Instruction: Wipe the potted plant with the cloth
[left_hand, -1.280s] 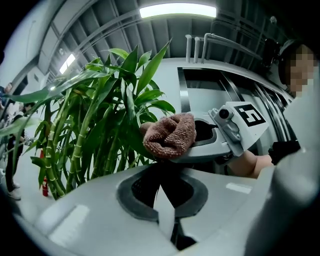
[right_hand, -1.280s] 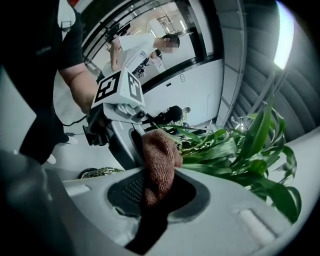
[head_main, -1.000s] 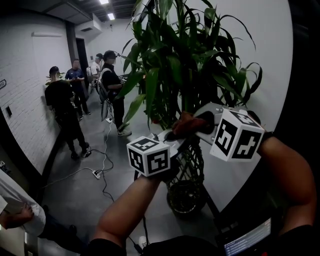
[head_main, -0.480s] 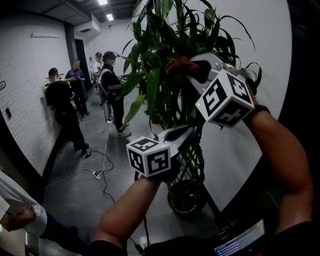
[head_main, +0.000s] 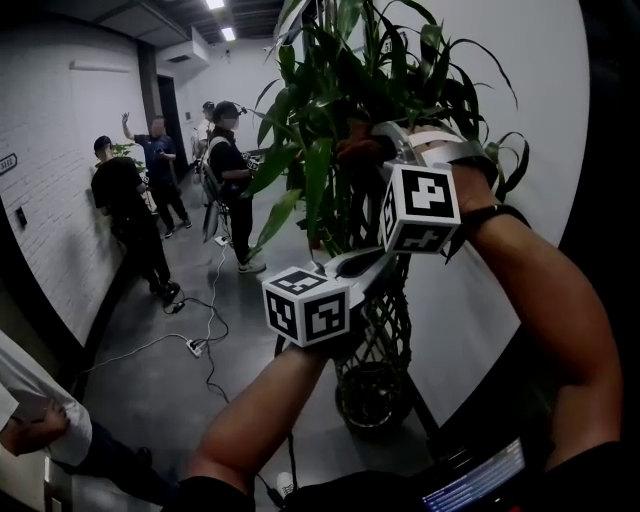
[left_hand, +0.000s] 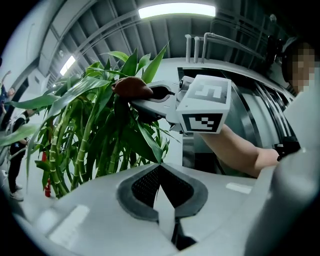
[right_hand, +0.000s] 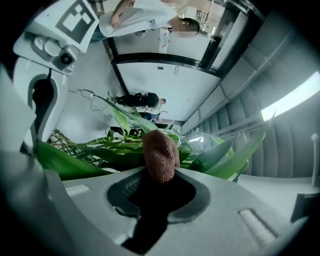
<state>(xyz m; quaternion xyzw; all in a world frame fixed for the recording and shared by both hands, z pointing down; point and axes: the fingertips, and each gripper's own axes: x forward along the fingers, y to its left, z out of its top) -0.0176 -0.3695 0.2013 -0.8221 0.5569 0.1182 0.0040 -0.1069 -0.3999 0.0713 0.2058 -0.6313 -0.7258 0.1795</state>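
We are keeping the right claw (head_main: 378, 146) clamped on the brown cloth (head_main: 358, 148), and in the head view we are seeing it up among the upper leaves of the potted plant (head_main: 325, 110). A second ago we were holding it low, just beside the left claw (head_main: 383, 259) at the woven stems (head_main: 385, 320). Since then we have been lifting it and rolling the wrist, so its marker cube (head_main: 420, 208) is now facing us. The left claw is staying where it was, jaws together and empty, near the top of the woven stems, well above the pot (head_main: 372, 395).

In the left gripper view we are looking along our closed, empty jaws and up at the right claw. It is carrying the cloth (left_hand: 131, 87) against the tips of the leaves (left_hand: 95, 125).

In the right gripper view the cloth (right_hand: 160, 155) is standing out from between the pressed jaws. Green blades are crossing just behind it, and we cannot tell whether it is touching them.

We are judging that the lift has brought the cloth to the foliage, so a wiping stroke along a leaf is now within reach. With the left claw holding nothing, the thin leaves may be bending away under the cloth.
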